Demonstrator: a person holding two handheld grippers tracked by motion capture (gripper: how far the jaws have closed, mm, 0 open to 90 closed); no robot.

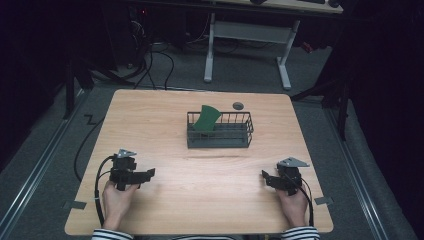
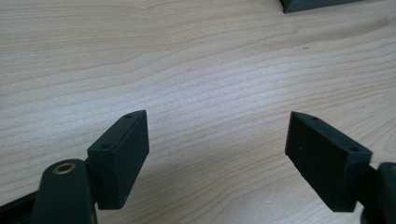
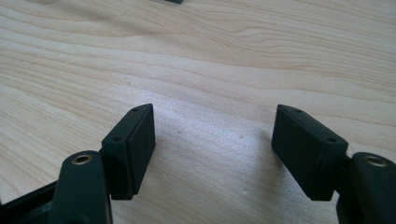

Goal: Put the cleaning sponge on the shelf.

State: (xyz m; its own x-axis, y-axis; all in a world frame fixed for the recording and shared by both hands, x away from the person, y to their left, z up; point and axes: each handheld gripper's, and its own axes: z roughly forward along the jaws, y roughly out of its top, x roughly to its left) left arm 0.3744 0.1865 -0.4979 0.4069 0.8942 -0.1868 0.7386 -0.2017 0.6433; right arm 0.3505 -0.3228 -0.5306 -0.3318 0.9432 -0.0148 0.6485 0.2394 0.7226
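A dark wire basket (image 1: 220, 136) stands at the middle of the wooden table (image 1: 200, 165), with a green flat piece (image 1: 206, 120) leaning inside its left half. A small dark round object (image 1: 238, 105) lies behind the basket. My left gripper (image 1: 149, 173) rests near the front left, held by a hand, pointing right. Its jaws stand wide apart over bare wood (image 2: 217, 140). My right gripper (image 1: 265, 176) sits near the front right, pointing left, jaws also wide apart with nothing between them (image 3: 212, 135). A basket corner (image 2: 317, 4) shows in the left gripper view.
Black cables trail from both grippers off the front edge. Grey tape tabs (image 1: 323, 200) stick out at the table's front corners. Beyond the table stands a white desk frame (image 1: 247, 45) with cables on the grey floor.
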